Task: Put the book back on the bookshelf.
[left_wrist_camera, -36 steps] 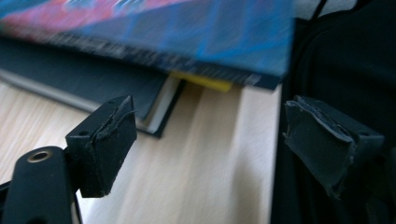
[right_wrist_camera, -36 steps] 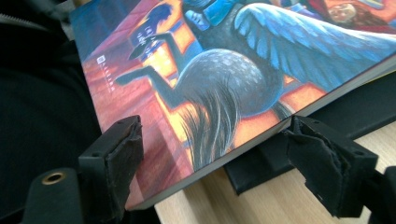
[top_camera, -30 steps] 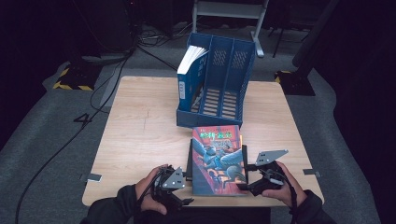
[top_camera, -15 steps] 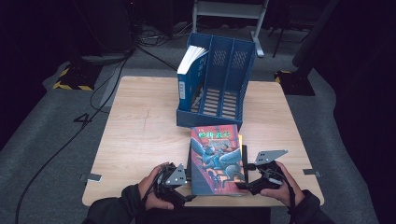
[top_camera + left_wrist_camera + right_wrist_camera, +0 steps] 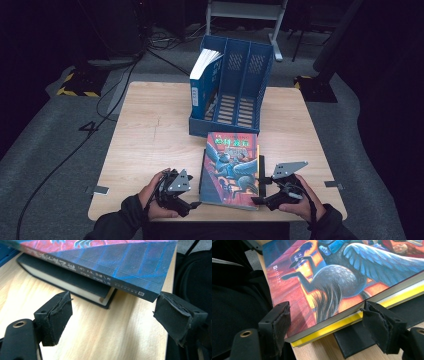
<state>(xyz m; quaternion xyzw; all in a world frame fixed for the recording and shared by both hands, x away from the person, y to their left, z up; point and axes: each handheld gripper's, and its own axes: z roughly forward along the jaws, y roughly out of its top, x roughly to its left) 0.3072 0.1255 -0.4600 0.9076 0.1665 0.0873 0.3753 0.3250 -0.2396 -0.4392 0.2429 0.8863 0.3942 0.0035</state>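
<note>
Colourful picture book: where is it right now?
In the high view the colourful picture book lies flat atop a stack at the table's near edge, between both grippers and just in front of the blue file rack.

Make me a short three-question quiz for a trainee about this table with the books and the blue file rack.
1. True or false: the colourful book lies on top of a black book.
2. Which compartment of the blue file rack holds a book: A the left one, B the middle one, C the right one?
3. Fill in: the right gripper has the colourful book's ____ between its open jaws.

Key: 1 true; 2 A; 3 corner.
</note>
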